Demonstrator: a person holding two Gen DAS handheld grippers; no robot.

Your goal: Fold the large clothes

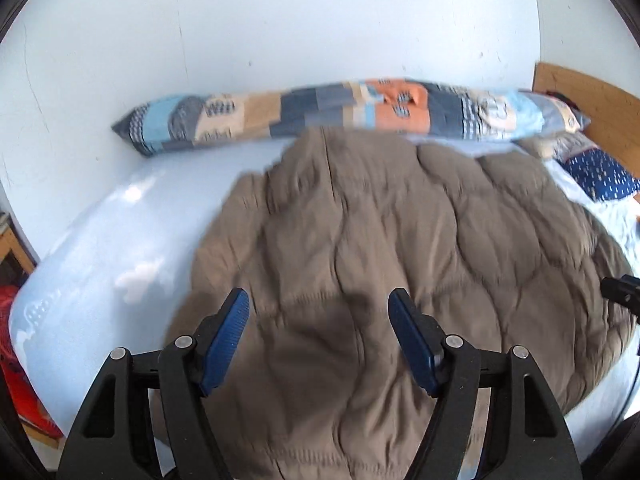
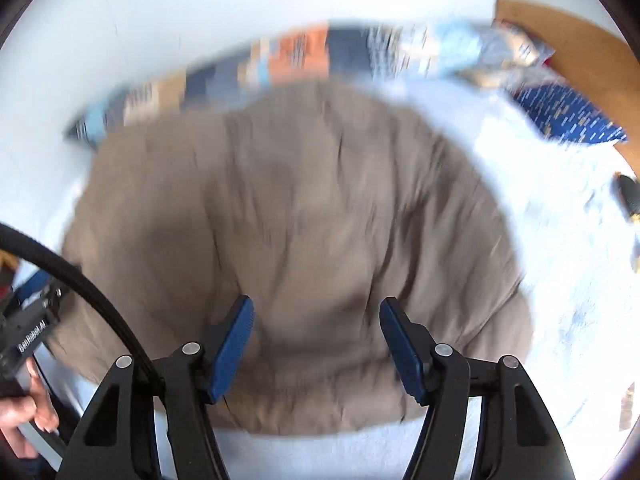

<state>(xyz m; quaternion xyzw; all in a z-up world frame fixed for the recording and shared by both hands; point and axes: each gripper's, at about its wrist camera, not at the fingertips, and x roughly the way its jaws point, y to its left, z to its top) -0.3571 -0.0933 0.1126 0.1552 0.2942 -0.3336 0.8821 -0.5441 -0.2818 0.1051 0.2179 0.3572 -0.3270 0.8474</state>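
A large brown quilted garment (image 1: 380, 220) lies spread on a bed with a pale blue sheet (image 1: 120, 240). In the left wrist view my left gripper (image 1: 318, 294) hovers over the garment's near part, open, with no cloth pinched between its blue pads. The right wrist view is blurred. There the same garment (image 2: 300, 200) fills the middle, and my right gripper (image 2: 316, 302) hangs open above its near edge, holding nothing. The left gripper's body (image 2: 28, 332) and a hand (image 2: 24, 412) show at the left edge of that view.
A long patchwork bolster (image 1: 320, 112) lies along the white wall behind the garment. A navy dotted pillow (image 1: 600, 176) and a wooden headboard (image 1: 580, 96) are at the far right. A small dark object (image 2: 630, 196) lies on the sheet (image 2: 560, 280) at the right. Something red (image 1: 12, 320) sits beside the bed at the left.
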